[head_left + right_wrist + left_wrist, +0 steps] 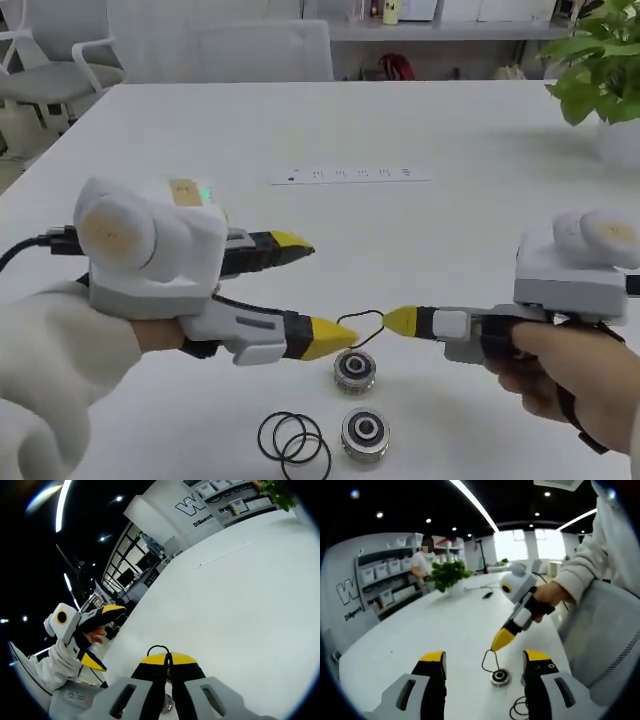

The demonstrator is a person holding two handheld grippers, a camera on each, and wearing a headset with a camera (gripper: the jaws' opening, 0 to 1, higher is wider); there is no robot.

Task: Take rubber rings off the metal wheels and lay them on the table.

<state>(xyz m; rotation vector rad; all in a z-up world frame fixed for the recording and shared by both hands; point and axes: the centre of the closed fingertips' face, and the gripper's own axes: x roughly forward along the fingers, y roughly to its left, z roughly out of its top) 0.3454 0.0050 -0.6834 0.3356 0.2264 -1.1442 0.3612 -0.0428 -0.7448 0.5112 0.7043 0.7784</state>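
Ring (366, 325) black, thin, looped up from wheel (355, 368) at lower centre | pinched by right gripper (392, 321) | left gripper (325, 292) jaws held spread wide.

The table (420, 120) is smooth, matt white. Both metal wheels (355, 369) gleam, with silvery polished rims. The rubber rings (293, 440) look thin and matt black. The left gripper (328, 290) and right gripper (388, 321) wear matt white plastic shells — yellow tips. The sleeve (50, 370) is soft cloth.

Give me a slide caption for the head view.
Right tool pinches a rubber ring above a metal wheel; left tool open, three rings nearby.
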